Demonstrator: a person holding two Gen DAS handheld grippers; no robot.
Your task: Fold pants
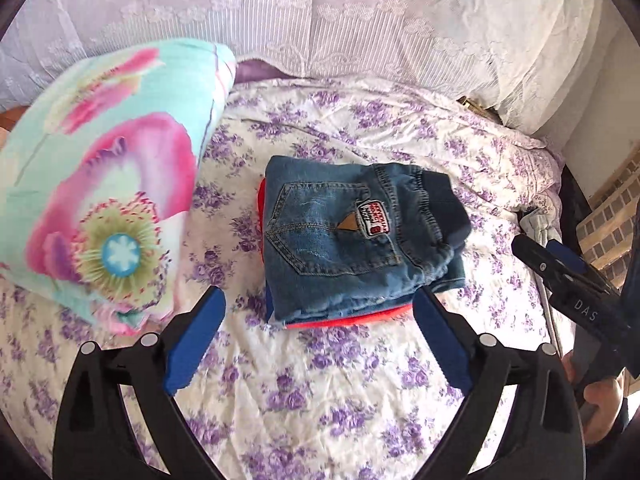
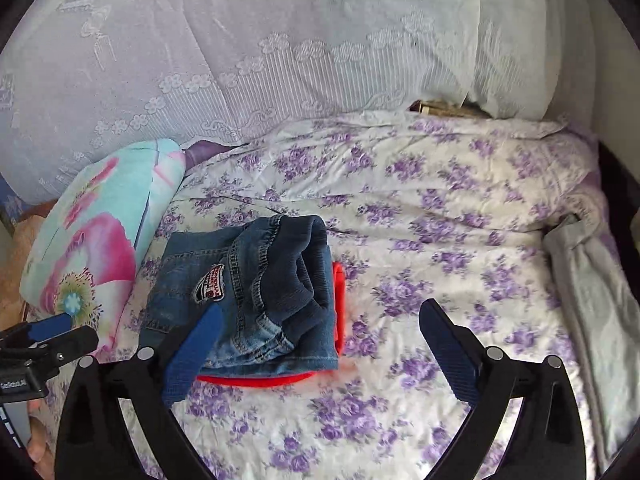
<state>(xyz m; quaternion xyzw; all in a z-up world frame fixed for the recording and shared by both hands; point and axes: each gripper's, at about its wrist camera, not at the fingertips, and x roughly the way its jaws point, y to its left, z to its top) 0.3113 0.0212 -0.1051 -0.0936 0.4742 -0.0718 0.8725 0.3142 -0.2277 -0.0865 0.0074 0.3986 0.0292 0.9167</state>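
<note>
Left gripper (image 1: 320,312): the jaws stand spread wide, blue-padded fingers (image 1: 196,340) splayed to either side. Nothing lies between the pads; they touch neither cloth nor bedding and hang above the floral bedspread (image 1: 320,392), just short of the near edge of the pants.

Right gripper (image 2: 320,328): the jaws are likewise spread wide and released. In its own view the left finger (image 2: 196,344) overlaps the near corner of the denim (contact cannot be confirmed; the finger appears to stand above the cloth). The other finger is over bare bedspread.

Pants (image 1: 356,236): folded into a compact block, back pocket and sewn patch (image 1: 374,218) facing up, waistband toward the right in the left wrist view. The block rests on top of a folded red garment (image 1: 344,320), whose edges show beneath it. The stack lies near the middle of the bedspread, just beside a flowered pillow (image 1: 104,208).

A second grey garment (image 2: 584,280) lies well apart at the bed's right edge.
</note>
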